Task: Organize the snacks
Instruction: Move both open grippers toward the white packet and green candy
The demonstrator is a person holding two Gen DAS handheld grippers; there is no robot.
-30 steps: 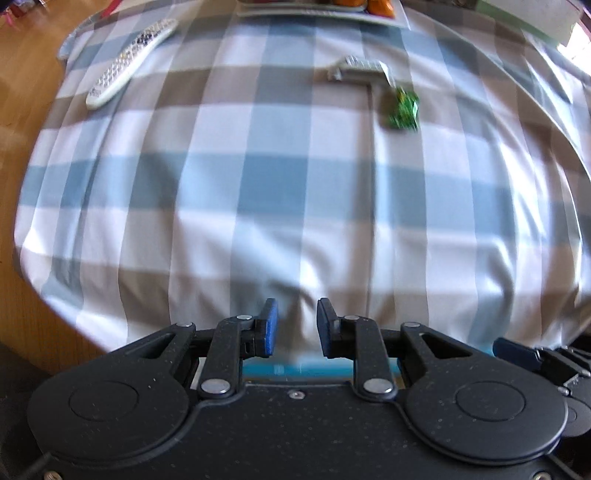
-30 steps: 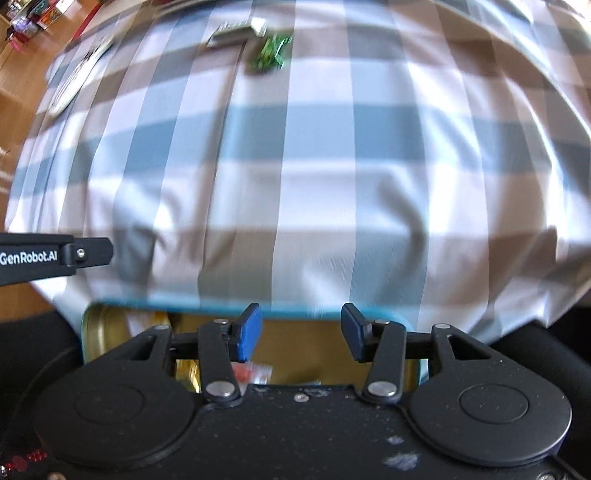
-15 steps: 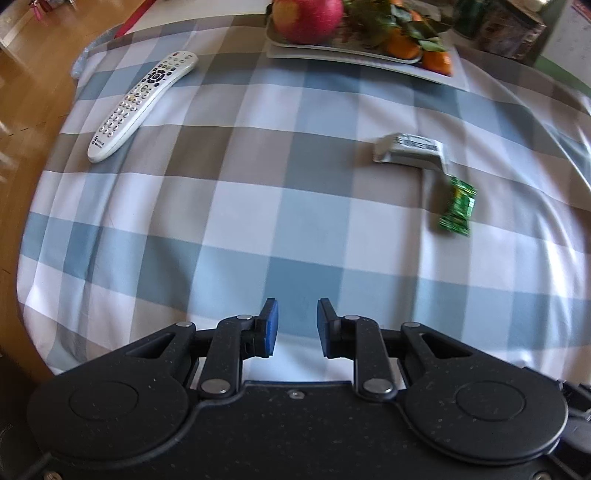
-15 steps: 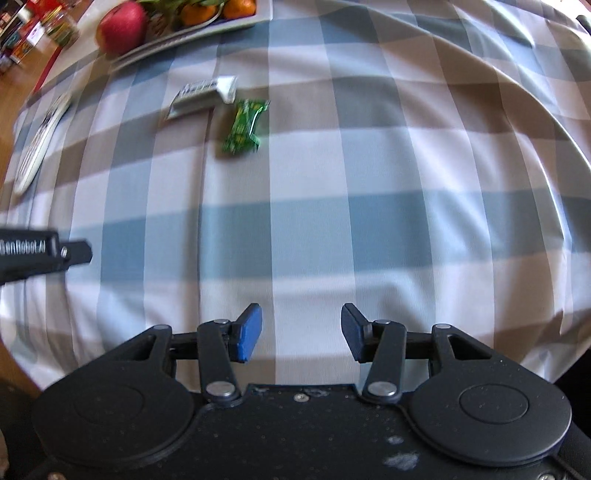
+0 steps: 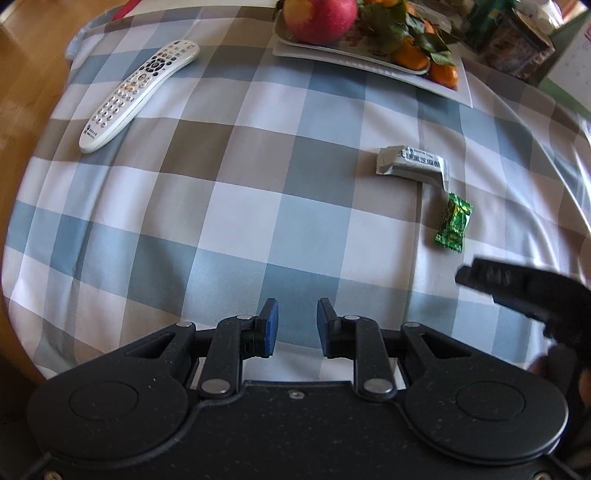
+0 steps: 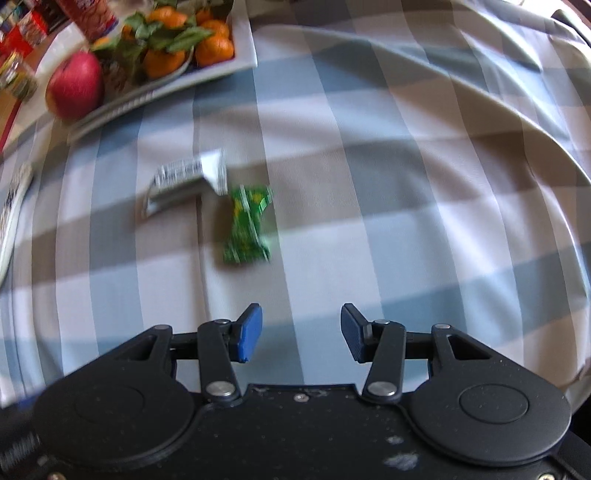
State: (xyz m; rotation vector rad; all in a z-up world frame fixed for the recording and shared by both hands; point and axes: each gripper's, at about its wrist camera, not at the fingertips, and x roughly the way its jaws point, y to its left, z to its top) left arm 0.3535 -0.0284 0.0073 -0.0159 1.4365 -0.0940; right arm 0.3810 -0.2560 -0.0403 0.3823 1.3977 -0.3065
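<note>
Both grippers hang empty over the checked cloth (image 5: 236, 206): left gripper (image 5: 294, 326) narrowly parted, right gripper (image 6: 301, 332) wider. Mid-frame lie the green candy (image 6: 246, 225) and, touching it, a silver bar (image 5: 412, 164), its print unreadable. Top: tray (image 5: 458, 94) holding apple (image 5: 320, 17), tangerines (image 6: 164, 62).

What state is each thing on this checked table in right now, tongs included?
Left tongs: open, empty.
Right tongs: open wider, empty.
Green candy: wrapped, lying flat.
Silver snack bar: sealed, lying flat beside the candy.
Remote: lying face up.
Fruit plate: loaded with an apple and oranges.
</note>
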